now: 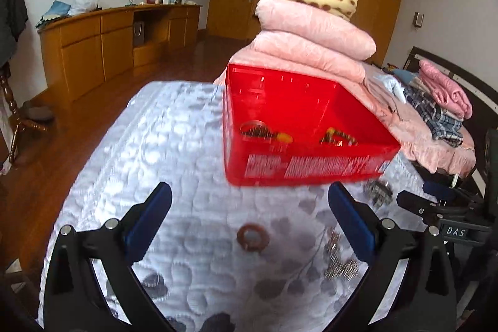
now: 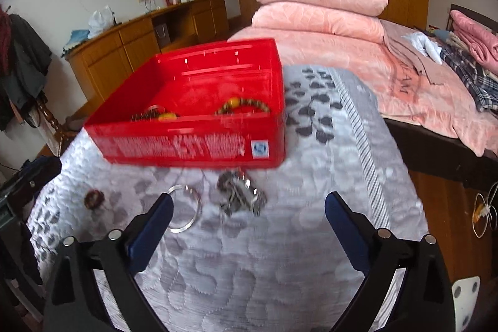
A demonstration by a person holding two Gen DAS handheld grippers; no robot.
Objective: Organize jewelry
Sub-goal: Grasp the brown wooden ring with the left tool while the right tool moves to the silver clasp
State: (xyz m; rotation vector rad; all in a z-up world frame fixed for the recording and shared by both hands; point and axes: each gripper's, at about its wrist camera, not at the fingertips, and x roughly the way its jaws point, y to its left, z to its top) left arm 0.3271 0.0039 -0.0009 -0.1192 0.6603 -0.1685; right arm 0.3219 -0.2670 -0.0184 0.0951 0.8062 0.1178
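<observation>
Both claws hanging wide open and empty over the bed while jewelry is still waiting outside the box

The quilted silver-grey bedspread with leaf print is carrying everything, and the open red plastic box is sitting near its far edge, probably so both grippers can reach it; beaded bracelets with amber beads are already lying inside. The left gripper is hovering spread over a small reddish-brown ring, the right gripper gaping above a dark tangled metal chain piece just in front of the box, with thin silver bangles beside its left finger, likely next pickups.
</observation>
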